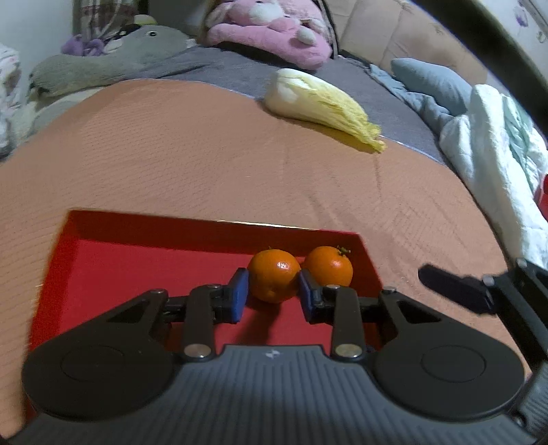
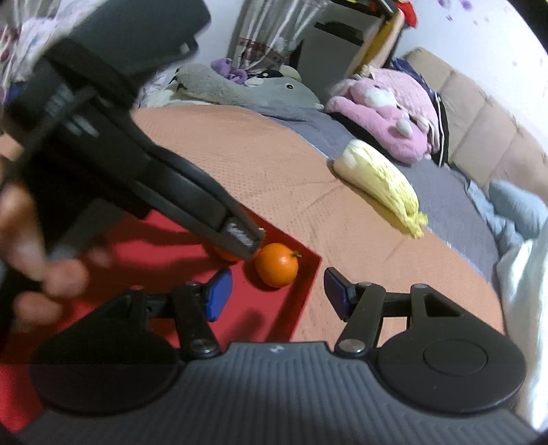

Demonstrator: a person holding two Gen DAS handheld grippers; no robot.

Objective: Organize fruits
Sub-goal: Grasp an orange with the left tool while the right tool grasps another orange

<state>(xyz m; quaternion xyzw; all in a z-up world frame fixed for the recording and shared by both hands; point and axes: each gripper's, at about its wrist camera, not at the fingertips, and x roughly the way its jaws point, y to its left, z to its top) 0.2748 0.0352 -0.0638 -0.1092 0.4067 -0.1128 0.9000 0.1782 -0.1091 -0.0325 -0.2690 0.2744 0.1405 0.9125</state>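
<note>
Oranges sit together in the red tray's [image 1: 137, 260] far right corner on our orange mat [image 1: 205, 154]. Our left claw [image 1: 273, 291] clamps the near orange [image 1: 274, 275], touching the second orange [image 1: 328, 265]. Only the right wrist view shows our right claw [image 2: 277, 294] standing apart and empty over the tray's edge, plus our blurred hand [image 2: 37, 260]. Cabbage [image 1: 318, 102] lies well beyond.

We count two oranges [image 1: 273, 280] [image 1: 328, 265], both in one red tray [image 1: 137, 253]. One napa cabbage [image 1: 322, 102] lies on the orange mat [image 1: 205, 154]. Two grippers: left gripper [image 1: 274, 296], right gripper [image 2: 274, 294]. Plush toys behind: one pink plush [image 1: 270, 30], one grey plush [image 1: 113, 58].
</note>
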